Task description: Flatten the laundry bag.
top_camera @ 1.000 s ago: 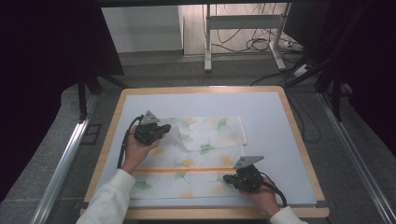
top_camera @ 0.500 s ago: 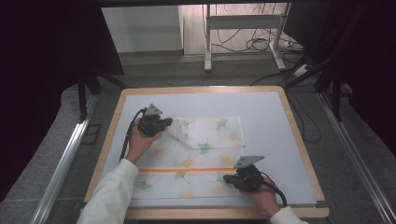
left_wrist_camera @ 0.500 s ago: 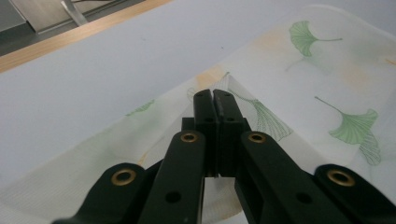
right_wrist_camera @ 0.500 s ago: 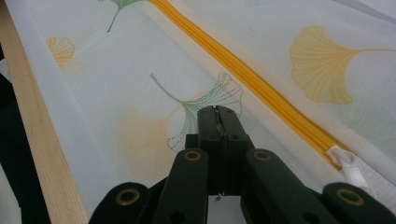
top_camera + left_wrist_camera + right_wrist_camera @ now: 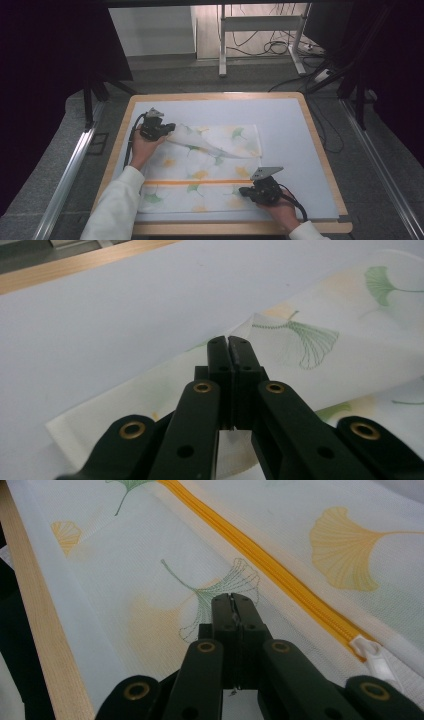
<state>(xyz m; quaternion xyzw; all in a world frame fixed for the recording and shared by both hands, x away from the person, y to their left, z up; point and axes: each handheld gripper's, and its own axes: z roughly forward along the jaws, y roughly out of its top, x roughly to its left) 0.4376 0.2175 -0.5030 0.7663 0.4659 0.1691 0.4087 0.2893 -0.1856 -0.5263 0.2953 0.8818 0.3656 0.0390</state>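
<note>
No lettering, label, brand mark or number can be read anywhere; the mesh bag [image 5: 200, 167] carries printed ginkgo leaves but no words, and the tabletop [image 5: 280, 115] is unmarked.

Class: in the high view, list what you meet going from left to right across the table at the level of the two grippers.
Left gripper → folded-over flap of the mesh bag → orange zipper → right gripper → bare table surface

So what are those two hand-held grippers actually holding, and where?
Both pinch the mesh laundry bag: the left hand-held gripper a folded-over far corner, the right hand-held gripper its near right edge.
</note>
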